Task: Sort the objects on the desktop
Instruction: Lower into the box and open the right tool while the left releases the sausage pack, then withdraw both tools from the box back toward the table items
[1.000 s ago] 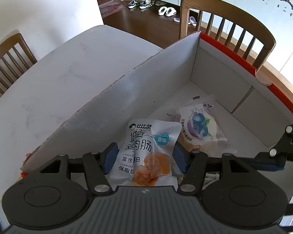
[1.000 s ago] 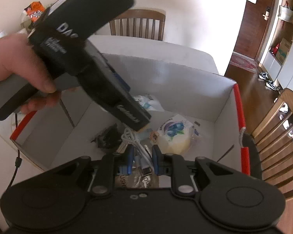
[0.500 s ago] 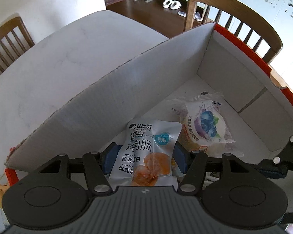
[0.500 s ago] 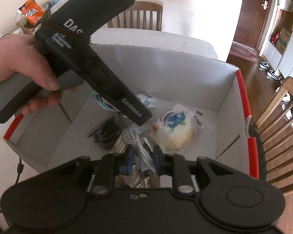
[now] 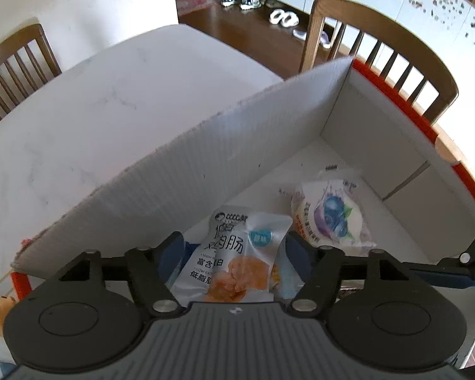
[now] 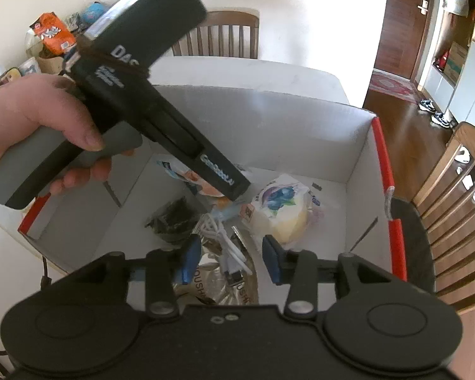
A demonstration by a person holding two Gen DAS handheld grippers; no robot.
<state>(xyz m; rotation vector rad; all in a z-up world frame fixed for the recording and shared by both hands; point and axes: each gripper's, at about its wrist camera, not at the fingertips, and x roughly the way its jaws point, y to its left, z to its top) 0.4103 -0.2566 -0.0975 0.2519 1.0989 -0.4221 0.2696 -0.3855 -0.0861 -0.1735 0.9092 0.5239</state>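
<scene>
Both pairs of fingers are opening. On the left gripper (image 5: 234, 250) the blue fingers (image 5: 296, 251) now stand clear of the chicken sausage packet (image 5: 237, 259) that they pinched by its edges a second ago; the packet lies between them, gaps showing on both sides. The right gripper (image 6: 232, 258), which a second ago was clamped tight on the white cable (image 6: 224, 247), has parted its fingers (image 6: 191, 261) about a third of the way, and the cable lies loose in the gap on a clear crinkled bag (image 6: 215, 285).

All of this sits inside the white cardboard box (image 5: 205, 158) with the red rim, which stands on the pale surface (image 5: 88, 110). In the left wrist view the packet's long axis runs away from the camera toward the box wall, its printed top end farthest and tilted slightly left. To its right lies the blueberry pastry pack (image 5: 331, 213), roughly the same way up, near but apart from the packet. In the right wrist view a small black bag (image 6: 172, 218) lies left of the cable, and a person's hand (image 6: 38, 117) grips the left tool's handle above the box. Compared with the earlier frame, the left view looks a little farther back from the box, showing more of the wall.
</scene>
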